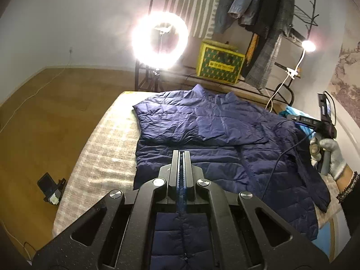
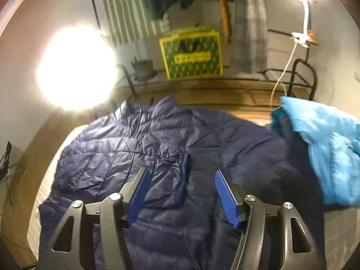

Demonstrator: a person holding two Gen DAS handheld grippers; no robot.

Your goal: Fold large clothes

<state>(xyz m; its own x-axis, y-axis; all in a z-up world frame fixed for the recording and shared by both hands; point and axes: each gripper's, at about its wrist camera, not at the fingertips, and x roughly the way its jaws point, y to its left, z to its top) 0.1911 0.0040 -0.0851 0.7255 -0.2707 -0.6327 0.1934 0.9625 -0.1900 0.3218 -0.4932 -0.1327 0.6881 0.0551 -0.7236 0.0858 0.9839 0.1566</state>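
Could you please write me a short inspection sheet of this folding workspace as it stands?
Surface: bed, pale checked cover.
Job's things: navy puffer jacket spread flat, one sleeve folded across the chest.
Clutter: light blue garment at the jacket's right edge.
Grippers: left gripper shut above the jacket; right gripper open over it.
Cables: black cable trailing across the jacket.
Surroundings: ring light, yellow-green box, clothes rack.

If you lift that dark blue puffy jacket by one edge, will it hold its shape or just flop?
Probably flop: the navy jacket already lies creased, one sleeve folded across its chest. Its quilted, puffy panels suggest it is light for its size. The shiny shell looks slippery, so it may slide on the bed cover when pushed.
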